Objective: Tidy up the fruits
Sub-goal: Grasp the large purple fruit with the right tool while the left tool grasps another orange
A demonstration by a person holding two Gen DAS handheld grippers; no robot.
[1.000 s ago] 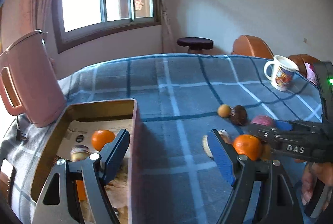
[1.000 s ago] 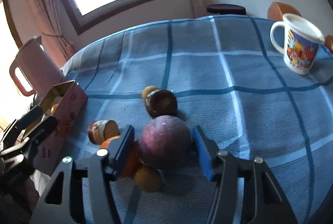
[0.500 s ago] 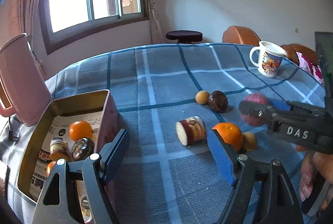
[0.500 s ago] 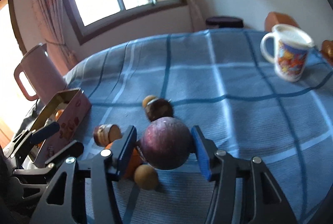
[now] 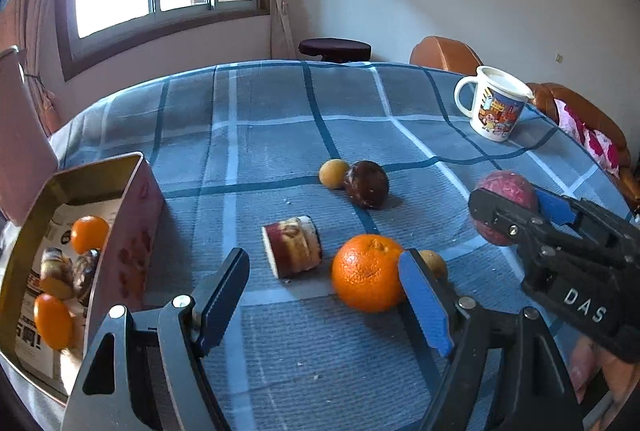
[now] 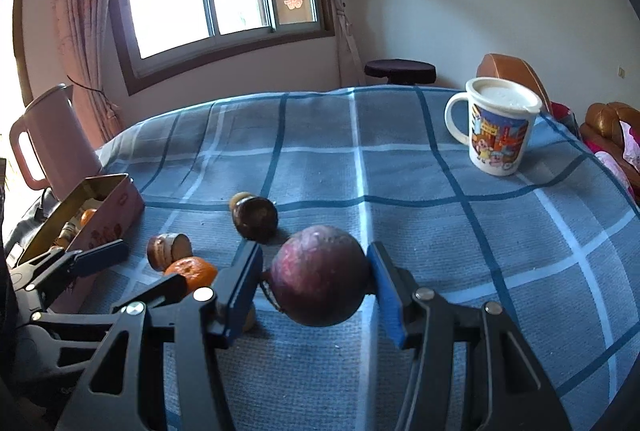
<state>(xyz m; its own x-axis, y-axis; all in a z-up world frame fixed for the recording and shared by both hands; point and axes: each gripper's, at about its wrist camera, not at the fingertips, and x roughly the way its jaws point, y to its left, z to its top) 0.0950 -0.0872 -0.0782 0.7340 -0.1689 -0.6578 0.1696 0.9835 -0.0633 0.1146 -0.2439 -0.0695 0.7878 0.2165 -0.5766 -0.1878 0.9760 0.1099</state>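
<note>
My right gripper (image 6: pixel 316 285) is shut on a round purple fruit (image 6: pixel 320 275) and holds it just above the blue checked cloth; the left wrist view shows this fruit (image 5: pixel 506 199) at the right. My left gripper (image 5: pixel 324 299) stands open low over the cloth. An orange (image 5: pixel 366 273) lies between its fingers, close to the right pad, with no pad pressing on it. At the left stands an open tin box (image 5: pixel 96 171) holding oranges and several other fruits. A cut fruit piece (image 5: pixel 292 247) lies just beyond the left gripper.
A small yellow fruit (image 5: pixel 334 173) and a dark brown fruit (image 5: pixel 366 185) lie together mid-table. A small tan fruit (image 5: pixel 434 263) sits behind the left gripper's right finger. A printed mug (image 6: pixel 496 127) stands far right, a pink kettle (image 6: pixel 52 143) far left behind the tin.
My left gripper swung right, away from the tin, and the orange now sits between its fingers. My right gripper lifted the purple fruit slightly off the cloth.
</note>
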